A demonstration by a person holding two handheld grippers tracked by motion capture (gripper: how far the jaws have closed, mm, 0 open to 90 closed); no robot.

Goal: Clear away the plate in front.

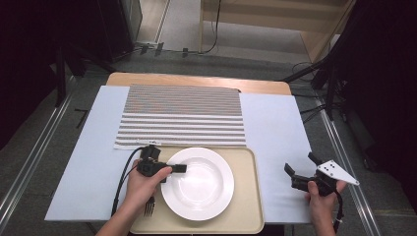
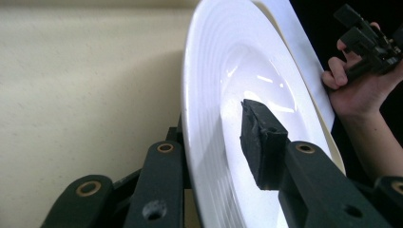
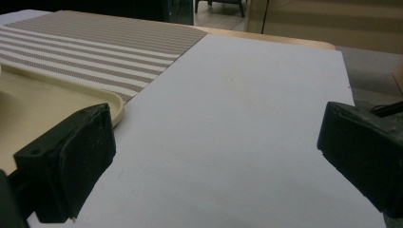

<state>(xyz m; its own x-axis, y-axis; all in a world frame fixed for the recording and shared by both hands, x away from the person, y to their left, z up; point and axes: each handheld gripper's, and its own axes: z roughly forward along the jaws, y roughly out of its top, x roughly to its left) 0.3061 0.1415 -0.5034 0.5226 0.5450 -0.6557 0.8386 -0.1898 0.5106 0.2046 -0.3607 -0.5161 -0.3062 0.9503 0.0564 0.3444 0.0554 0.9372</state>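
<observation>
The counter [image 1: 275, 128], covered by a pale blue-grey sheet, carries every item. A striped placemat [image 1: 182, 115] lies on its far half, beyond both sets of fingers. Nearer the person, a beige tray [image 1: 246, 206] sits with its far edge just beside the placemat's near edge. A white plate [image 1: 199, 189] with a broad rim and shallow well rests on the tray.

The left gripper [image 1: 173, 168], held in the person's left hand [image 1: 142, 184], meets the plate at its left rim. In the left gripper view, the plate rim [image 2: 199, 142] passes between the two fingers: one finger [image 2: 259, 142] lies over the inner slope of the plate, the other [image 2: 164, 161] sits beneath the rim against the tray. The fingers are narrowed to the rim's thickness and grip it. The same view shows the person's other hand farther off.

A fork [image 1: 149, 206] lies on the tray's near left corner, beside the left hand, partly hidden by it.

The right gripper [image 1: 299, 166], held in the right hand [image 1: 322, 196], hangs over bare counter right of the tray, well apart from the plate. In the right gripper view its fingers [image 3: 71, 161] stand wide apart with nothing between them; the tray corner [image 3: 111, 107] lies just behind the left finger.
</observation>
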